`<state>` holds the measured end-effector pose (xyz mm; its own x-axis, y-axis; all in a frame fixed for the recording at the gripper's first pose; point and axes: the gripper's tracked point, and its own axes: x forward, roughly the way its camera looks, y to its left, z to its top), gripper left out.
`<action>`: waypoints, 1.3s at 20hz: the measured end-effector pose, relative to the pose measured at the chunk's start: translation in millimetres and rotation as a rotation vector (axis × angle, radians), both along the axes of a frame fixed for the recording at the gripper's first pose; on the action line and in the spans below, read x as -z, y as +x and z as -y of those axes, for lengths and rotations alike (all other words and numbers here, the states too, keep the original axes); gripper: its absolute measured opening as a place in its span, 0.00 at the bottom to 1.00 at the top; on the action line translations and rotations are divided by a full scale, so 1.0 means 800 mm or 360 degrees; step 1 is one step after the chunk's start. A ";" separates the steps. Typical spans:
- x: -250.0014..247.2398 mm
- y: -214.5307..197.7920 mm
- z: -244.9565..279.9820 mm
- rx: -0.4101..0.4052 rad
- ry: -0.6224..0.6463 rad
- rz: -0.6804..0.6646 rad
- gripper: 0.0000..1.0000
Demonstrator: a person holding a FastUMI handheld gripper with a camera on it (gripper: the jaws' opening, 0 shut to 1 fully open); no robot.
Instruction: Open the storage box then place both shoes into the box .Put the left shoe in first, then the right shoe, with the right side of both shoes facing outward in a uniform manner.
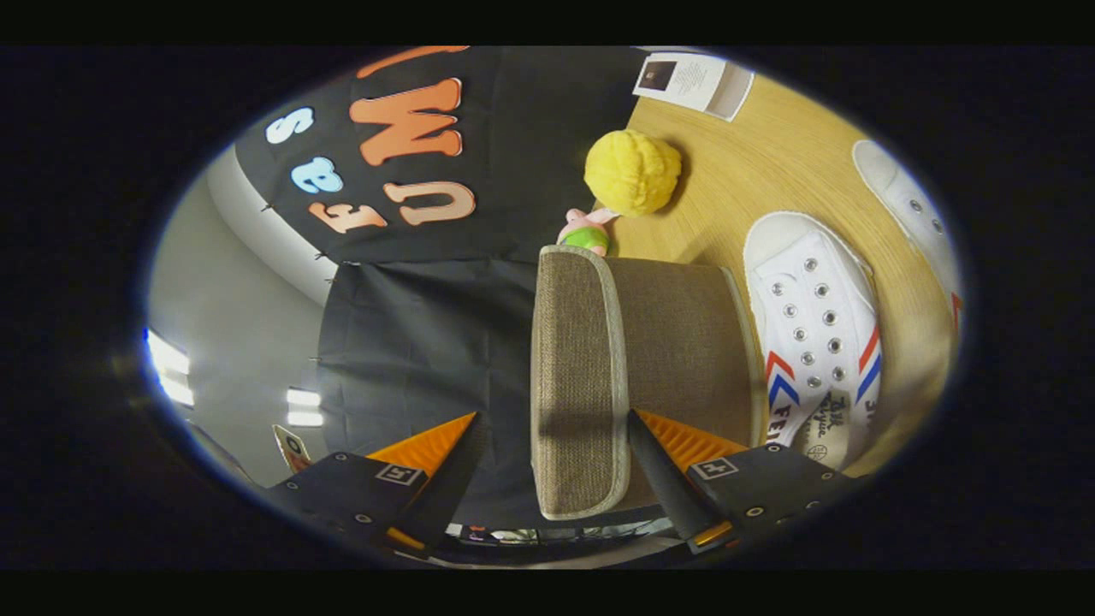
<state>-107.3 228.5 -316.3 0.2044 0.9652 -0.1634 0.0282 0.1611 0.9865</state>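
Two fingers of the hand-held gripper [552, 466] stand spread, one on each side of the storage box's lid [577, 385], whose fabric edge runs between them. Whether either finger presses on the lid I cannot tell; there appears to be a gap on both sides. The view is rolled sideways, so the lid seems to be standing up from the storage box [684, 342], a brown woven thing with pale trim, resting on the wooden counter [770, 162].

Just beside the box lies one white shoe [813, 334] with red and blue stripes, eyelets showing and no laces visible. A second white shoe [911, 205] lies further off. Beyond the box sit a yellow plush ball [633, 171], a small pink and green toy [586, 231] and a printed sheet [693, 81].

By my reading the opening step is in hand, with neither shoe in the box yet. The next move calls for swinging the lid fully clear, then going for the left shoe.
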 end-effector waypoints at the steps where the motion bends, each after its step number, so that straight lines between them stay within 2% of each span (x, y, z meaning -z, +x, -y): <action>1: -0.005 0.000 0.004 0.0026 0.0025 -0.0007 0.97; 6: -0.024 0.003 0.009 0.0098 0.0102 0.0015 0.87; 9: -0.030 -0.001 0.004 0.0084 0.0094 0.0052 0.57; 14: 0.009 -0.009 -0.016 0.0038 -0.0138 -0.0008 0.08; 15: 0.011 -0.009 -0.021 0.0055 -0.0154 -0.0008 0.01; 19: -0.034 -0.010 -0.044 0.0078 -0.0024 0.0062 0.00; 26: -0.091 -0.004 -0.078 0.0053 -0.0023 0.0203 0.00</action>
